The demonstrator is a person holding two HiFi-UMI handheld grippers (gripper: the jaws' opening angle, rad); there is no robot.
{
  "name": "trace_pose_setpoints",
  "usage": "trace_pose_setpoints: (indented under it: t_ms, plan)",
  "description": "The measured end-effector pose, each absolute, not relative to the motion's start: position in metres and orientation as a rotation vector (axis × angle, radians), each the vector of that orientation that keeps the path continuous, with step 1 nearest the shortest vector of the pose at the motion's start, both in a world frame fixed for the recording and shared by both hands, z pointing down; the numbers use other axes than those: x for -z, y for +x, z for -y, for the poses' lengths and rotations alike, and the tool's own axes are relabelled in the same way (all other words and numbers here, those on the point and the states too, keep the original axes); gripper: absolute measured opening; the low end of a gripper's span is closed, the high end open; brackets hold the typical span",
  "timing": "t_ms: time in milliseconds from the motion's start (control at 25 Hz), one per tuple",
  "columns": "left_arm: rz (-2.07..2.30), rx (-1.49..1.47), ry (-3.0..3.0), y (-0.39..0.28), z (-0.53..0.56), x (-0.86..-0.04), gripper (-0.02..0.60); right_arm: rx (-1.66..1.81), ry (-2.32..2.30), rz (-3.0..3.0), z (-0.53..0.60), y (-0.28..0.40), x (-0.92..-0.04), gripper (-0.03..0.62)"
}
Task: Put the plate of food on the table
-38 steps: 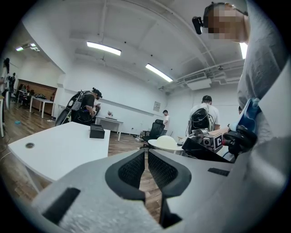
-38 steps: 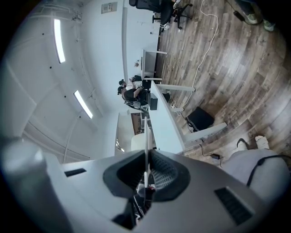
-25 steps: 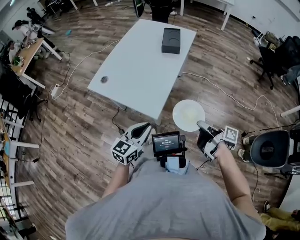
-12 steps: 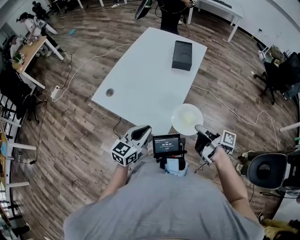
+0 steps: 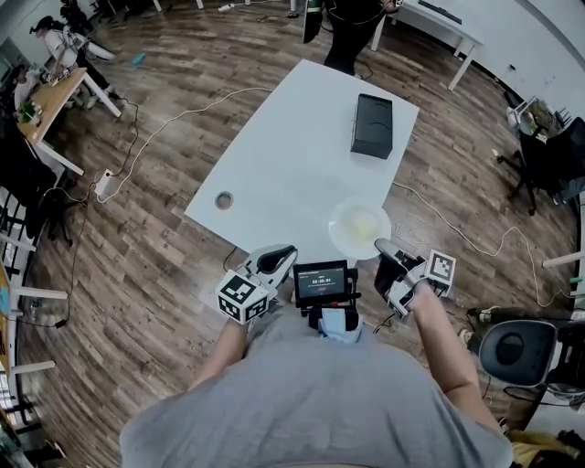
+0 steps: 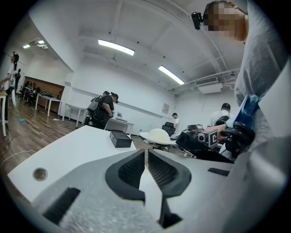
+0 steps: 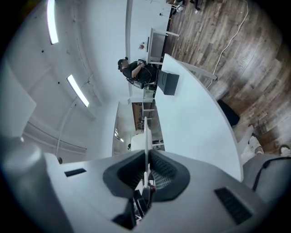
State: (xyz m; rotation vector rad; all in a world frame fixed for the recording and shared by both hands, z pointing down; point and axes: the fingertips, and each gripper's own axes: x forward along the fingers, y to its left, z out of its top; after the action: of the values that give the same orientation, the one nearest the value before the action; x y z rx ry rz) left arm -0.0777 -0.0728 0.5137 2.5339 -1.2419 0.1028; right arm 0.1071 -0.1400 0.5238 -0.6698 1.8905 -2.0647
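A white plate (image 5: 359, 228) with pale food on it hangs over the near right corner of the white table (image 5: 292, 155). My right gripper (image 5: 384, 249) is shut on the plate's near rim. In the right gripper view the plate (image 7: 145, 132) shows edge-on, pinched between the jaws. My left gripper (image 5: 283, 253) is shut with nothing in it, held near my chest just off the table's near edge. In the left gripper view the plate (image 6: 159, 135) shows off to the right, with the food as a pale mound.
A black box (image 5: 372, 126) lies on the far right part of the table, and a round cable hole (image 5: 224, 199) sits near its left corner. An office chair (image 5: 510, 347) stands at my right. Cables (image 5: 174, 123) run over the wooden floor. A person (image 5: 347, 23) stands beyond the table.
The table has come nearer in the head view. The plate, held off the table's corner over the floor a second ago, is now over the near right corner. Both grippers keep their grip state.
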Motion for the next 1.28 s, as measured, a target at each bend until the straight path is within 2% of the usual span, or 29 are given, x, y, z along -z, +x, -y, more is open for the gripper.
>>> trace_pose_setpoints:
  t_ms: [480,1280]
  plan:
    - [1.302,-0.103,2.434,-0.156,0.112,-0.536,0.035,2.047,-0.647,-1.936,0.211,0.026,-0.539,0.041]
    - [1.443,-0.168,2.225,-0.170,0.121,-0.575,0.035,2.080,-0.584,-2.008,0.349,-0.049,-0.665,0.041]
